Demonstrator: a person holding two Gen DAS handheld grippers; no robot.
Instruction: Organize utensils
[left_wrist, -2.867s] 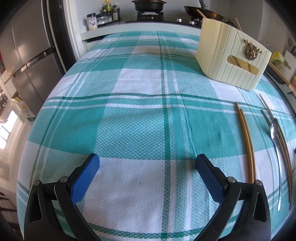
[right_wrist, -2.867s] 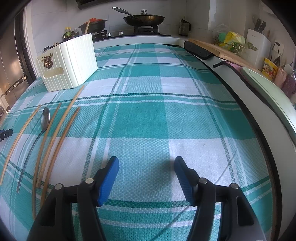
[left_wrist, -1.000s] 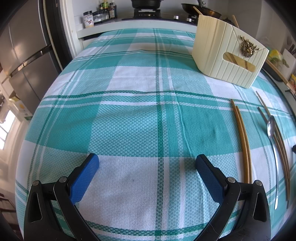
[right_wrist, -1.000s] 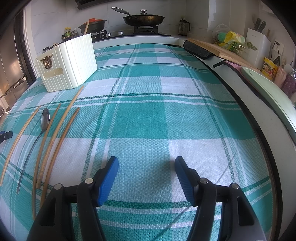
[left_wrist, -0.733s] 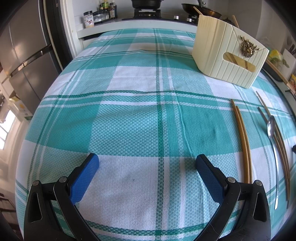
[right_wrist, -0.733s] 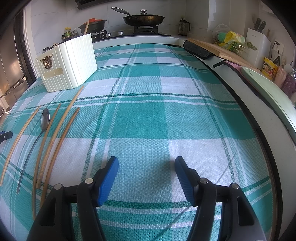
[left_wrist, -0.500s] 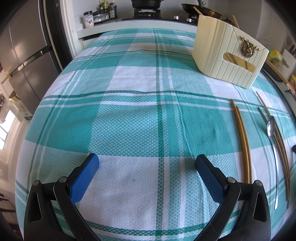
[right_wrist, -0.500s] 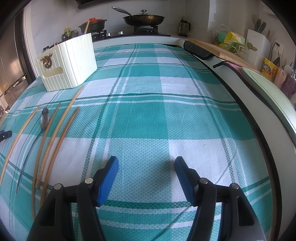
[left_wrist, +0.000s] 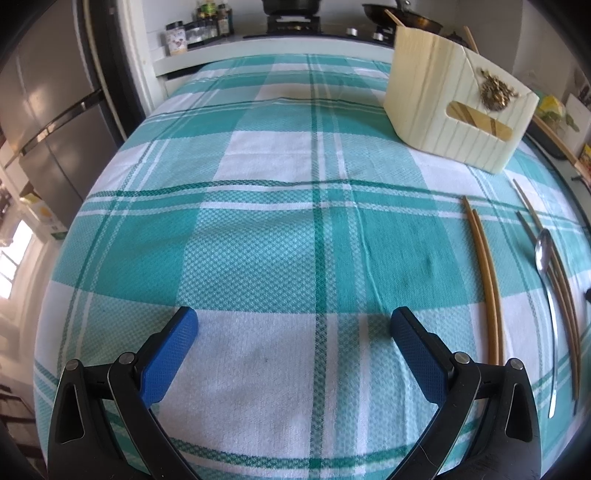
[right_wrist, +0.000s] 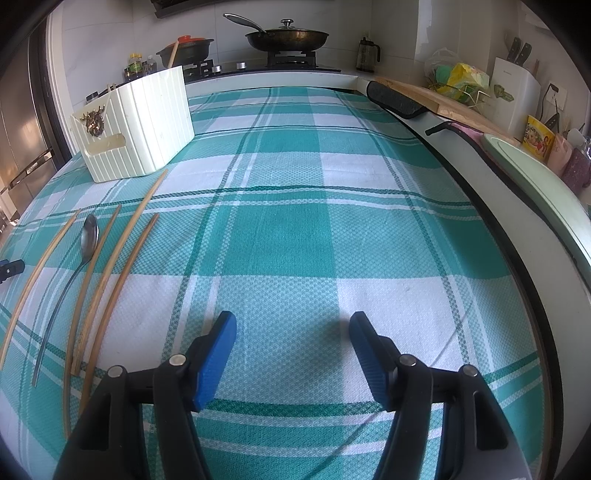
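Several wooden chopsticks (left_wrist: 485, 277) (right_wrist: 122, 266) and a metal spoon (left_wrist: 545, 254) (right_wrist: 86, 240) lie on a teal checked tablecloth (left_wrist: 258, 240). A cream ribbed utensil box (left_wrist: 454, 99) (right_wrist: 133, 122) stands beyond them. My left gripper (left_wrist: 293, 321) is open and empty, left of the chopsticks, low over the cloth. My right gripper (right_wrist: 293, 325) is open and empty, right of the chopsticks.
A stove with pans (right_wrist: 288, 37) and spice jars (left_wrist: 195, 31) line the back. A fridge (left_wrist: 44, 110) stands left. A cutting board (right_wrist: 443, 99), knife block (right_wrist: 517, 92) and a pale green tray (right_wrist: 535, 177) sit along the right counter edge.
None since the last second; compared with 2.9 s ago, the left gripper's view has shifted slightly, with the box and chopsticks a little further left.
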